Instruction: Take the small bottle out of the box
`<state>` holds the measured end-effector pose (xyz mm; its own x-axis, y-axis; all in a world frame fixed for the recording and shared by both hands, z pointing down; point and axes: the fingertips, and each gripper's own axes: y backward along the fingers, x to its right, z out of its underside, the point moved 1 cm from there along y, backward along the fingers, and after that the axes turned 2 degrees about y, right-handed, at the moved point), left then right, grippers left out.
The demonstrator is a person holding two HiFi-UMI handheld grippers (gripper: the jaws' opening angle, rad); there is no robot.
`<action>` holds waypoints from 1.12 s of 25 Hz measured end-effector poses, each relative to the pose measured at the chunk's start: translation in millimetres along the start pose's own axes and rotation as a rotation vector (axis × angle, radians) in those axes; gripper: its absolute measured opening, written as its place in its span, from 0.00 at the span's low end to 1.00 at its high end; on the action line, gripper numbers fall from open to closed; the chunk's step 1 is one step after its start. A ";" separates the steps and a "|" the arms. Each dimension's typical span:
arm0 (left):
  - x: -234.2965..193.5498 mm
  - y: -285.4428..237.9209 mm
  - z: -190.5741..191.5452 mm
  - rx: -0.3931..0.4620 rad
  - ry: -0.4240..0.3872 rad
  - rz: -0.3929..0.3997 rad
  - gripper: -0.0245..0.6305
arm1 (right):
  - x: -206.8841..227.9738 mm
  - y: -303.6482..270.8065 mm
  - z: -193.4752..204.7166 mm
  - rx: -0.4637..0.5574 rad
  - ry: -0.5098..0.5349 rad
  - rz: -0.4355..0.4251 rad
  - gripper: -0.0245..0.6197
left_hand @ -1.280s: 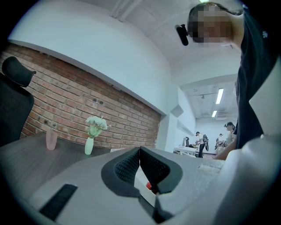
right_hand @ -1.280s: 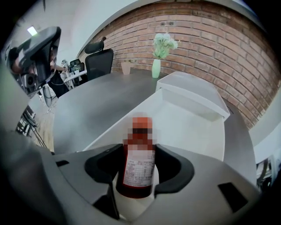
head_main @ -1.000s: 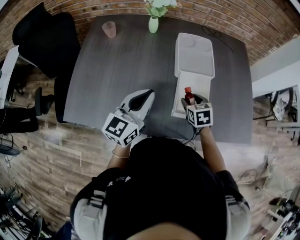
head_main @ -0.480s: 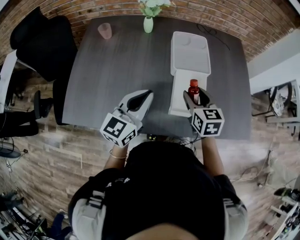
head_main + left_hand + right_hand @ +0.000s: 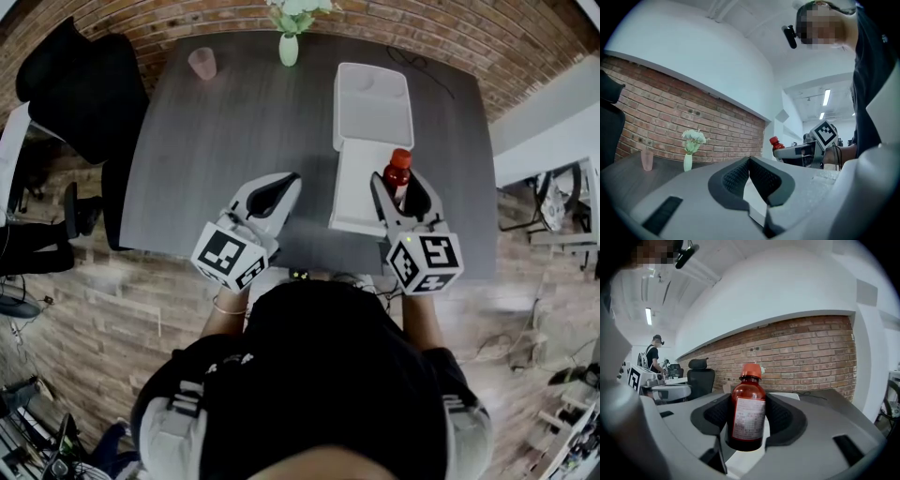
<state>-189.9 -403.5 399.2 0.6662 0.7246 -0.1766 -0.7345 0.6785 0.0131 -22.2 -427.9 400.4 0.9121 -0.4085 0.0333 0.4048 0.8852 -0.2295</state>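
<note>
The right gripper (image 5: pixel 401 187) has its jaws set wide apart and clamped on the small bottle (image 5: pixel 397 172), one pad on each side of its body. The bottle stands upright between them, lifted clear of the tabletop (image 5: pixel 234 122), and in the head view it sits over the right edge of the box (image 5: pixel 356 192), right of centre in the frame.

In the right gripper view the bottle (image 5: pixel 748 411) fills the middle of the frame: dark red-brown body, orange-red screw cap, and a white label facing the camera. The label carries lines of small print, too blurred to read, and no brand name can be made out.

The box is white and lies open, its lid (image 5: pixel 373 103) folded back toward the top of the frame.

The left gripper (image 5: pixel 277 190) is left of the box above the tabletop, its jaws brought together with nothing between them. In the left gripper view its pads (image 5: pixel 740 176) meet at the tips. The markers on both grippers' cubes (image 5: pixel 427 262) are black-and-white square patterns, not lettering.

At the top of the head view stand a pale green vase (image 5: pixel 288 49) of white flowers and a pink cup (image 5: pixel 202 63).
</note>
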 end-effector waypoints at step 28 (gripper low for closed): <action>-4.4 -5.3 -4.3 0.006 0.001 -0.041 0.04 | 5.4 7.3 -29.6 0.104 0.034 -0.013 0.39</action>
<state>-189.5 -410.8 395.7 0.6955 0.6961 -0.1783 -0.7058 0.7083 0.0119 -16.2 -430.2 370.2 0.9047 -0.4260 0.0018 0.4228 0.8973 -0.1270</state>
